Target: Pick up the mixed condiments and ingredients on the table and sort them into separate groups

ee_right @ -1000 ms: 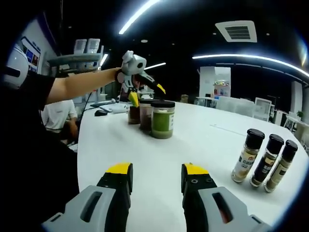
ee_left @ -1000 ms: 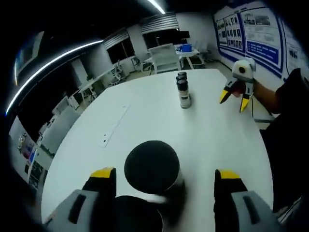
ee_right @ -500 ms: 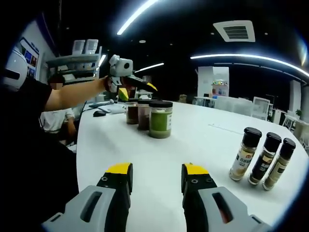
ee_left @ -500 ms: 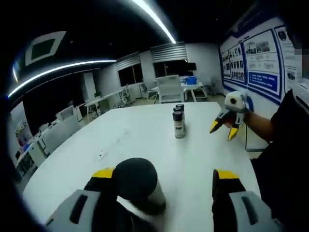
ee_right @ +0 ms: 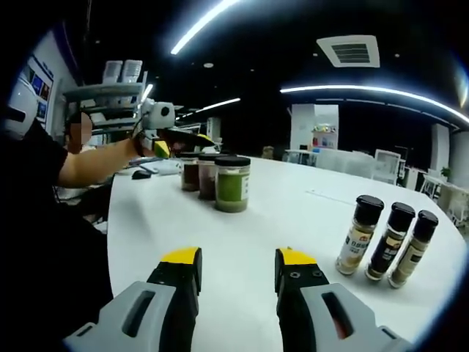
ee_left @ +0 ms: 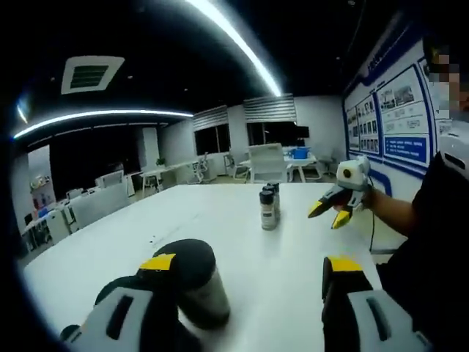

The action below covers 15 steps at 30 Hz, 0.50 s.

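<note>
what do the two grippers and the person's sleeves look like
Each gripper has two grey jaws tipped in yellow over black pads: the left gripper and the right gripper look alike. Seen from the other side, each carries a white rounded housing. The person wears a short black sleeve.

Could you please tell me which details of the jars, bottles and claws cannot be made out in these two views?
- Left gripper view: the nearest jar is dark and half hidden behind the left claw; contents unreadable.
- Left gripper view: the three spice bottles overlap in line; labels too small.
- Right gripper view: the two brown jars sit partly behind the green jar.
- Right gripper view: spice bottle labels too small to read.
- Right claw: nothing between its jaws.
</note>
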Available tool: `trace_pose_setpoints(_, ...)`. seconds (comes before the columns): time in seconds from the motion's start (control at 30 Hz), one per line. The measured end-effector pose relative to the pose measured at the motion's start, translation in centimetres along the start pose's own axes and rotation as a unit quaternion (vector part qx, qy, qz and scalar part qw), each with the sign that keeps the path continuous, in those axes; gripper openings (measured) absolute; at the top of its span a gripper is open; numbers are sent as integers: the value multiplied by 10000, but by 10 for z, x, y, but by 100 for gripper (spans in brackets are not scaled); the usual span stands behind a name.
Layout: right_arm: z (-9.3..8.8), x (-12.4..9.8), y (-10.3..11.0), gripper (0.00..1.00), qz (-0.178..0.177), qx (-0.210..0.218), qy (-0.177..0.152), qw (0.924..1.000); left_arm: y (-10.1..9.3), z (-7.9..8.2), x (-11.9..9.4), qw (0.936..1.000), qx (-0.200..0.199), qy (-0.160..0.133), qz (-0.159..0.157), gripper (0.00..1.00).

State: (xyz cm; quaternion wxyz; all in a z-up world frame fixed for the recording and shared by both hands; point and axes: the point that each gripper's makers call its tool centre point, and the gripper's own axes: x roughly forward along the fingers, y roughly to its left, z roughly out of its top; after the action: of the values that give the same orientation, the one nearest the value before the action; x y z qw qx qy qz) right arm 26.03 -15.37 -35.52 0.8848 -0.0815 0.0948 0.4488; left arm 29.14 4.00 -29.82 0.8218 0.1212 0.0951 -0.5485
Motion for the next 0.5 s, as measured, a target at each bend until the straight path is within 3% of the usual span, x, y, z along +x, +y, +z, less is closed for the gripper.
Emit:
trace_pose_setpoints(0.13, 0, -1, -2, 41, -66, 13, -7, 10000, -16, 3, -2, 9999, 84, -129, -10, 79)
trace_pose_setpoints(0.33, 1, -3, -6, 41, -153, 15, -48, 9999, -24, 6, -12, 9991, 65, -392, 169, 79)
trace_pose_setpoints(0.5, 0, -6, -9, 41, -216, 44, -70, 9997, -26, -9, -17, 9984, -88, -415, 379, 79)
